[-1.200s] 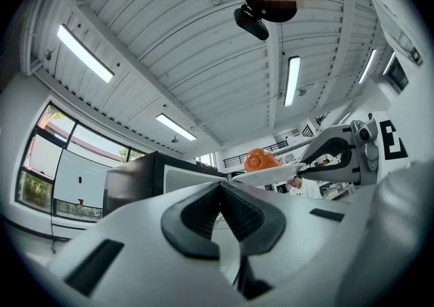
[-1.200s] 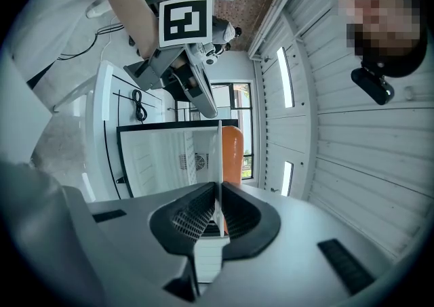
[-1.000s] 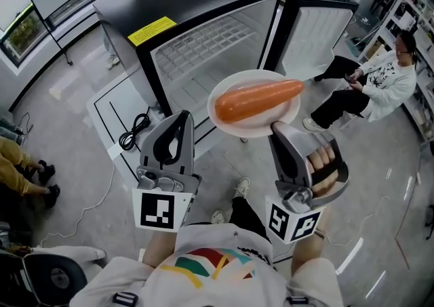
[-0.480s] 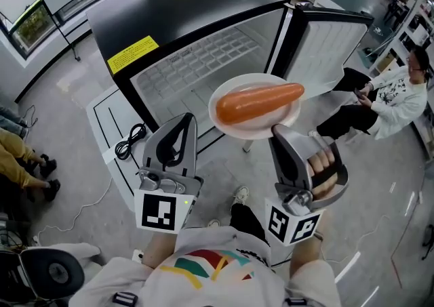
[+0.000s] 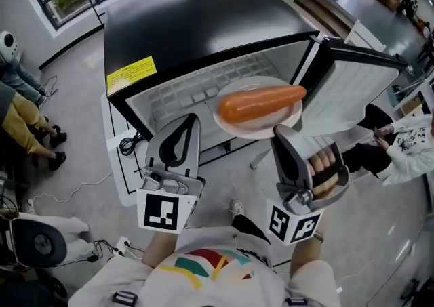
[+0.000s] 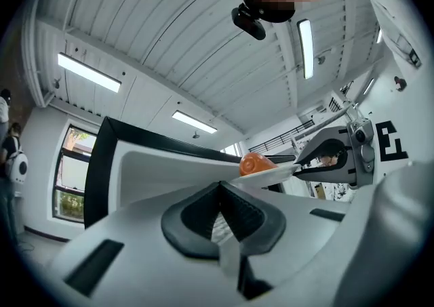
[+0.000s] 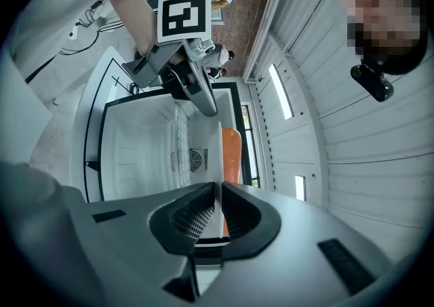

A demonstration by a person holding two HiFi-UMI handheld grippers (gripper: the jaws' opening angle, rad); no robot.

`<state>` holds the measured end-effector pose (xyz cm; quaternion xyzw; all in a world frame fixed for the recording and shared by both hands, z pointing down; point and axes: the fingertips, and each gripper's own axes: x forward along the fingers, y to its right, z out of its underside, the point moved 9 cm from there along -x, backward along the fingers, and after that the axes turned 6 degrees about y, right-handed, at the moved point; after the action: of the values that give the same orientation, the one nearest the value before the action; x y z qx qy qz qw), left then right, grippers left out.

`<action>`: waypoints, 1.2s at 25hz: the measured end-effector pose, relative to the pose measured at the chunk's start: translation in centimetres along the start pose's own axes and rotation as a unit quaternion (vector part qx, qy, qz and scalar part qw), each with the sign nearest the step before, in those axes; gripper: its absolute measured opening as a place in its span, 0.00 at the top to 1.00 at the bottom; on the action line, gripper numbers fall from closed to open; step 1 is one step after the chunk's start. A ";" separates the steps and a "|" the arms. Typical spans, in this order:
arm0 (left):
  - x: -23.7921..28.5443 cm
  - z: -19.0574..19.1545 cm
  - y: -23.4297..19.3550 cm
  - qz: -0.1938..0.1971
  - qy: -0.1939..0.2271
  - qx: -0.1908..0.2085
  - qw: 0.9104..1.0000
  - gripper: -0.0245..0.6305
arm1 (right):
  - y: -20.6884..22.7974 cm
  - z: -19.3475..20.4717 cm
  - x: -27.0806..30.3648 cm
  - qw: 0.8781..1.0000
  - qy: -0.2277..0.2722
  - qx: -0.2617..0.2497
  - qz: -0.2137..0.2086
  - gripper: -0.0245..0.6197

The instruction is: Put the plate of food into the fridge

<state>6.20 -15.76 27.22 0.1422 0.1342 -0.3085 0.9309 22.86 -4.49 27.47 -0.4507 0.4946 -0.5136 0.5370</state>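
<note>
A white plate (image 5: 252, 131) carrying a long orange piece of food (image 5: 261, 102) hangs level in front of the open black fridge (image 5: 196, 21). My right gripper (image 5: 279, 131) is shut on the plate's near rim; in the right gripper view its pads (image 7: 203, 212) pinch the plate's edge (image 7: 215, 156), with the food (image 7: 230, 153) beyond. My left gripper (image 5: 190, 120) is shut and empty, left of the plate. From the left gripper view, the plate (image 6: 270, 175) and food (image 6: 253, 162) show just past its closed jaws.
The fridge's white interior (image 5: 196, 95) faces me and its door (image 5: 356, 92) stands swung out to the right. A black cable (image 5: 130, 143) lies on the floor at the fridge's left. People sit at the left (image 5: 24, 119) and right (image 5: 413, 150).
Both grippers and the plate have moved closer to the open fridge, which now sits larger and more central. The grip on the plate is unchanged.
</note>
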 end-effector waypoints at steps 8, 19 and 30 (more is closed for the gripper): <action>1.8 -0.1 1.5 -0.090 -0.014 0.029 0.995 0.95 | 0.9 4.4 2.0 0.996 0.084 0.011 -0.003 0.92; 2.0 -0.1 3.9 -0.165 -0.041 0.074 0.983 0.95 | 0.7 8.0 3.5 0.987 0.159 0.031 -0.009 0.92; 2.1 0.2 2.5 -0.198 -0.051 0.082 0.975 0.95 | 0.0 7.4 6.8 0.980 0.192 0.036 -0.025 0.92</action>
<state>9.35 -15.00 27.14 0.1725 0.0864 -0.5037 0.8421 30.11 -11.41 27.79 -0.3362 0.5581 -0.6216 0.4348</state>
